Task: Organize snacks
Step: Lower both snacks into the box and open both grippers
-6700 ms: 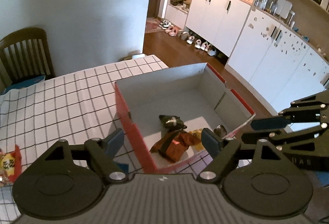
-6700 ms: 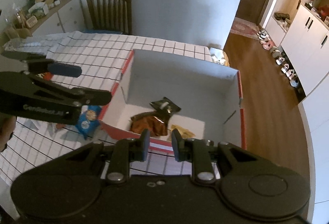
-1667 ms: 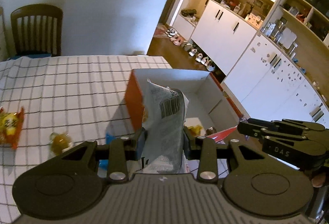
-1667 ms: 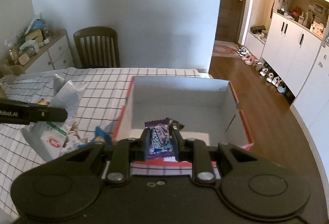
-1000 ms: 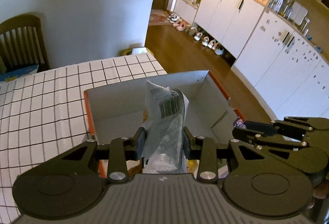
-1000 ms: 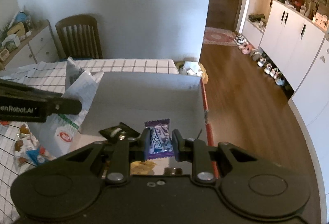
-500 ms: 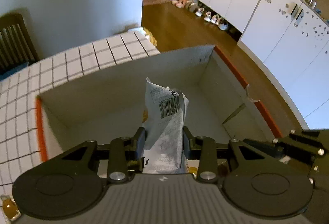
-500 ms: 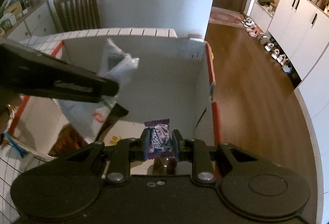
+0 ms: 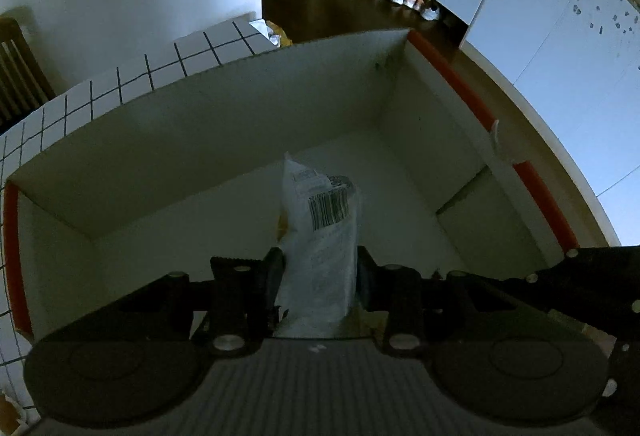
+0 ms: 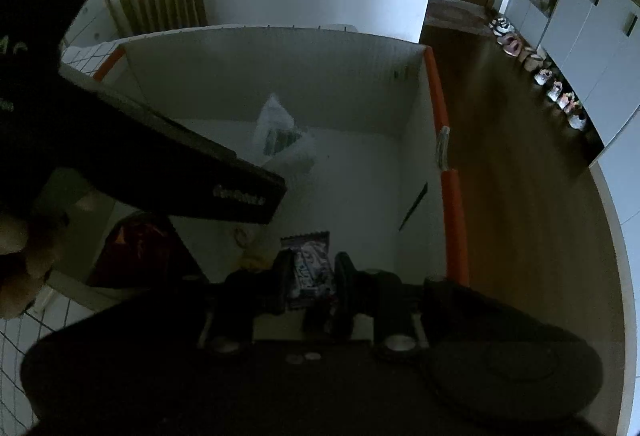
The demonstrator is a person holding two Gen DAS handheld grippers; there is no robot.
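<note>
Both snacks held over the box [image 9: 224, 108], ready for dropping in.
Left gripper [image 9: 318, 276] jaws pinched on white packet [image 9: 320, 236]; right gripper [image 10: 312, 282] jaws pinched on purple candy [image 10: 310, 268], inside the box walls.

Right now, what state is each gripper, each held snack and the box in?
Left gripper: shut on the white snack bag, over the box.
White snack bag: held upright, barcode side showing.
Right gripper: shut on the purple candy packet.
Purple candy packet: held over the box.
Box: open-topped, with a red packet lying inside.
</note>
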